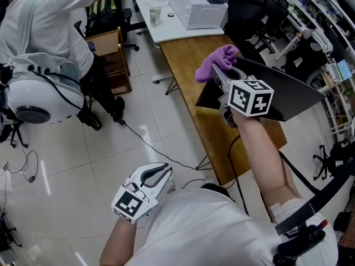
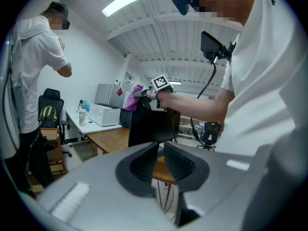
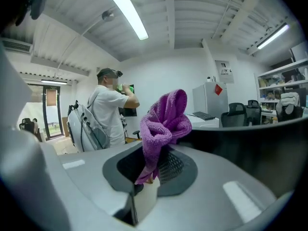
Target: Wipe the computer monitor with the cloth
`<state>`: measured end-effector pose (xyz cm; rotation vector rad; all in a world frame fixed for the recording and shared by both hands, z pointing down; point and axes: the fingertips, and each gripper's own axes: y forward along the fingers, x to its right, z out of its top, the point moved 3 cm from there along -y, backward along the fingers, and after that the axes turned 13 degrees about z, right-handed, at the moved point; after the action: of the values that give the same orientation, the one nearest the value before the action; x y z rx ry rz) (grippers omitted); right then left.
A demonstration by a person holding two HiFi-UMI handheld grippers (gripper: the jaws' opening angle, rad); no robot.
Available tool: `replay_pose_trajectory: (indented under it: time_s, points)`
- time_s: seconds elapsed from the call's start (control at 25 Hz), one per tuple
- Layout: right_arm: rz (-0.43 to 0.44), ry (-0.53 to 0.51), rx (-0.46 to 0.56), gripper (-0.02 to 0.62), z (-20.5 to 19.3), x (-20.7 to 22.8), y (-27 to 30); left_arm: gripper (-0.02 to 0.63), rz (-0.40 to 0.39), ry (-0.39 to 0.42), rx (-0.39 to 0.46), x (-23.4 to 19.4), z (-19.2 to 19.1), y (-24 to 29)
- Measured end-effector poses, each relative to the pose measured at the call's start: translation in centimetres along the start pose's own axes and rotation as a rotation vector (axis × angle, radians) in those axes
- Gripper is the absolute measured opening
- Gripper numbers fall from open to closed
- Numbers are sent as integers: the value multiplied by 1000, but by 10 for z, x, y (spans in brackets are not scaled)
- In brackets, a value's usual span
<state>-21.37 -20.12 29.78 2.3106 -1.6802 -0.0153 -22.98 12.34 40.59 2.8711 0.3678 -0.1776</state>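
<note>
Nearby, standing person (image 1: 50, 21), printer (image 1: 197, 9) beyond monitor (image 1: 288, 93), cloth (image 1: 217, 60) gripped

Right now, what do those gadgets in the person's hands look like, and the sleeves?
Both are grey-white shells with ribbed black pads inside the jaws. The left gripper and right gripper each carry a white cube printed with black square markers. The person wears a white short-sleeved shirt.

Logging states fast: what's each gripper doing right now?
Left gripper: closed, empty.
Right gripper: closed on the purple cloth.
</note>
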Motion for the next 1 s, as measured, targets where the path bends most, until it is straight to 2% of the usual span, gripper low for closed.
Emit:
replay_pose_trajectory:
  time_s: [0.2,0.4,0.52,0.72,0.84,1.0]
  points:
    - [41,8,87,48,26,-11,-24,64,-23,-8,18,1,-2,7]
    - [52,17,137,48,-5,-17,-95,64,-86,19,-16,12,-6,29]
    - [-35,30,136,48,-46,-4,-160,64,-153,68,-12,33,3,45]
    - [-208,63,129,48,-106,18,-278,64,-233,107,-11,84,22,80]
    - [-261,72,119,48,-134,30,-337,64,-255,127,3,125,40,100]
    - [-290,68,129,49,-157,38,-404,64,-283,178,18,185,50,120]
